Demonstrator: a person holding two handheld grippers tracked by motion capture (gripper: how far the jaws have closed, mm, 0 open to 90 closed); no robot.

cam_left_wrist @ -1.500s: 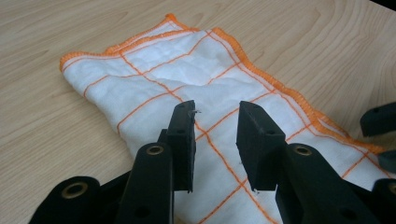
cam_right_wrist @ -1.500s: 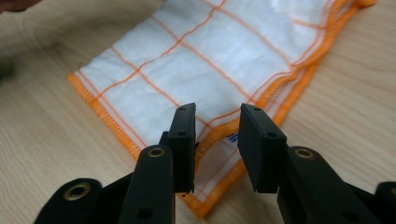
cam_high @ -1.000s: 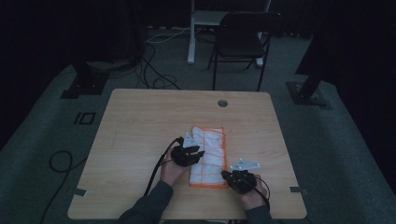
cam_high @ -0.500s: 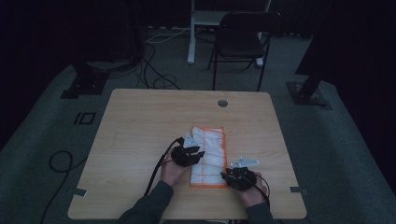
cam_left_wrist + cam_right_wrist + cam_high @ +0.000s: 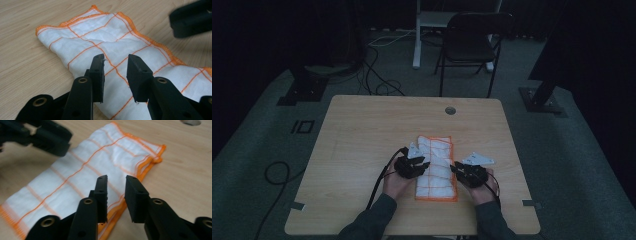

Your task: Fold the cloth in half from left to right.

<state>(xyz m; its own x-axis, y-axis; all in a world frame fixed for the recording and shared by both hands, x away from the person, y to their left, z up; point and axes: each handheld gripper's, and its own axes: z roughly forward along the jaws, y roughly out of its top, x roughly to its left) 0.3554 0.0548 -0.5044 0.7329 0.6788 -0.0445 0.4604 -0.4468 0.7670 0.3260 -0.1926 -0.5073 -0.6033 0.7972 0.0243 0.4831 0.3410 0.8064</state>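
1. Cloth lies folded into a long strip on the table, nearer the front edge than the back and a little right of the middle, its short ends pointing to front and back.
2. Folding is the step in hand, as I judge it: you have a lengthwise fold laid down and both grippers sit at the strip's long edges, ready for the next one.
3. Your left gripper hovers over the strip's left edge. Its jaws stand apart with nothing pinched; the weave shows through the gap.
4. Your right gripper is at the strip's right edge, near the front end. Its jaws have just been opening and then easing back a little. They now stand apart over the orange hem, gripping nothing.
5. The next move, by my reading, calls for you to pick one short end, bite both of its corners through all layers, lift evenly and carry that end over to the other so the hems meet.
6. Take care that the jaws catch every layer; a grab at the top ply alone would likely pull the earlier fold open.
7. Against the frame a second ago, your right hand sits closer to the strip's right edge. Your left hand and the cloth lie as they did.
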